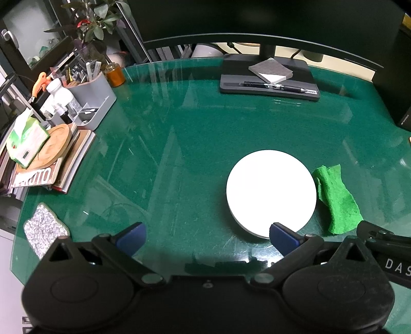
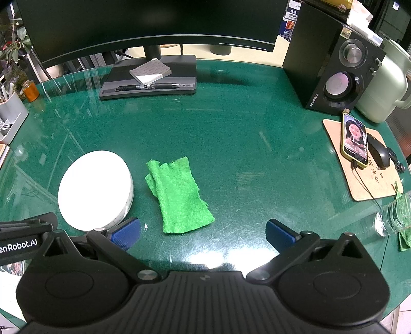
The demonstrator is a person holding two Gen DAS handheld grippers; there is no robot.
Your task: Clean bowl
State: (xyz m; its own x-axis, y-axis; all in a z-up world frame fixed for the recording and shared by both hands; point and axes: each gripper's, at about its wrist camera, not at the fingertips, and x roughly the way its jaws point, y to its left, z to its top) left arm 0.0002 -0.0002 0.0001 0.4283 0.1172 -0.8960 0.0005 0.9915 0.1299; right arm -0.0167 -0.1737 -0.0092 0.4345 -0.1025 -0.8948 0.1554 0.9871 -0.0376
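Green glass-topped bench [image 1: 195, 144] in an office corner, curved monitor [image 1: 257, 23] at the back with its stand base [image 1: 269, 82] carrying a notepad [image 1: 271, 70] and a pen [image 1: 272, 86].

We hold both tongs above the near edge, empty. Left tongs [image 1: 208, 239] spread wide, blue pads well apart; right tongs [image 2: 203, 235] likewise wide, nothing between the pads.

Bowl [image 1: 271, 191] sits on the bench, white, blown out by glare so we can't read the inside. Round, so no long axis; whether it's mouth up or upside down, we can't tell. In the left view its near edge is just beside the right pad of the left tongs. Green cloth [image 2: 178, 197] lies crumpled just to the bowl's right, close to it; whether they touch we can't tell. Its long axis runs from far-left to near-right in the right view.

Left view only: desk organiser [image 1: 90, 100] with pens, amber jar [image 1: 114, 74], plant [image 1: 90, 25], tissue pack [image 1: 25, 141] on a wooden disc on stacked books, a glittery patch [image 1: 43, 228] near the bench edge.

Right view only: speaker [image 2: 334, 66], pale green jug [image 2: 385, 84], cork mat [image 2: 359, 159] with a phone [image 2: 355, 138] and mouse [image 2: 379, 151], clear water bottle [image 2: 393, 215] at the right edge.

Each view catches a bit of the other tongs at its side.
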